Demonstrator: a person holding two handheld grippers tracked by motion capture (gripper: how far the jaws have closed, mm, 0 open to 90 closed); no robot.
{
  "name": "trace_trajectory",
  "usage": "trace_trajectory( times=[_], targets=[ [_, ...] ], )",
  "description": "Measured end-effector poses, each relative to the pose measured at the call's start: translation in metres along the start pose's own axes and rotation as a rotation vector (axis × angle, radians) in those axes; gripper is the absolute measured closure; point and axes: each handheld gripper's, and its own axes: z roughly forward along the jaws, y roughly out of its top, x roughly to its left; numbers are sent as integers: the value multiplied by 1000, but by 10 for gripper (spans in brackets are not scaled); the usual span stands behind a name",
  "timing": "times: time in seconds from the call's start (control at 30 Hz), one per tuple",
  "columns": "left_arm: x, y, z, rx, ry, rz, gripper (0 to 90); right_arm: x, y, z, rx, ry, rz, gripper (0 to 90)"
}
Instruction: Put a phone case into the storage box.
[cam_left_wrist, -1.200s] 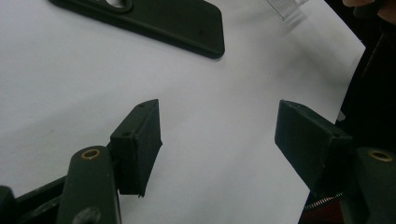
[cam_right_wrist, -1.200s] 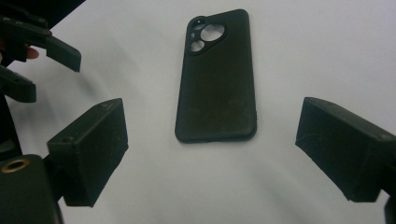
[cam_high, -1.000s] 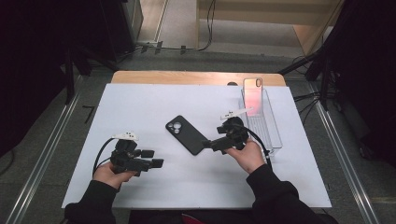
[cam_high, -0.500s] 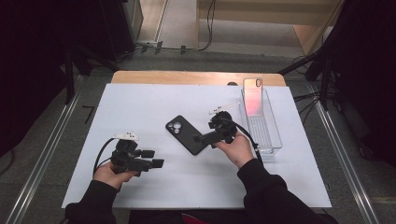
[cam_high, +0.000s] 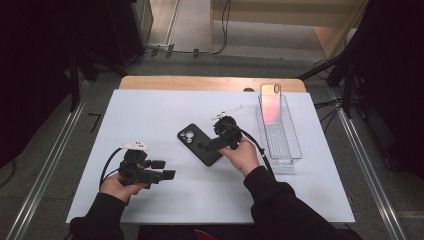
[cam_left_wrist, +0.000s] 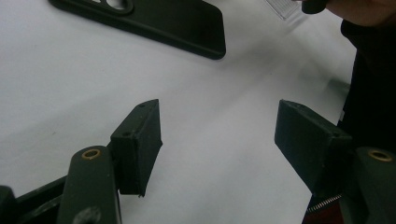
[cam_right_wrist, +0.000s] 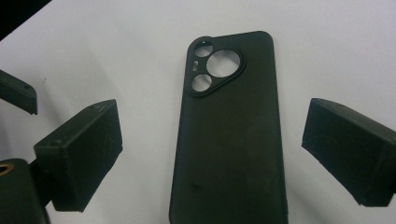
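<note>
Having advanced toward 9 o'clock, the right gripper (cam_high: 204, 145) now straddles the black phone case (cam_right_wrist: 231, 135), fingers wide, ready to close.

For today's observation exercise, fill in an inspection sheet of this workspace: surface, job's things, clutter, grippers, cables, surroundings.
Surface: white table top, wooden edge at the far side.
Job's things: black phone case lying flat, camera cut-outs up.
Clutter: clear plastic tray at the right, a phone leaning upright in its far end.
Grippers: right gripper open, jaws either side of the case; left gripper open over bare table.
Cables: black cable trailing from the left gripper.
Surroundings: grey floor, wooden furniture beyond.
</note>
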Motion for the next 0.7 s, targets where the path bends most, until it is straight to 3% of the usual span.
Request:
trace_trajectory(
  times=[0.23,0.4,0.7],
  targets=[
    [0,0,0,-2,1,5,314,-2,4,8,-6,-19,-20,34],
    [0,0,0,-1,2,3,314,-3,5,17,-7,3,-25,33],
    [0,0,0,-3,1,4,314,-5,3,30,20,-2,-37,34]
  ],
)
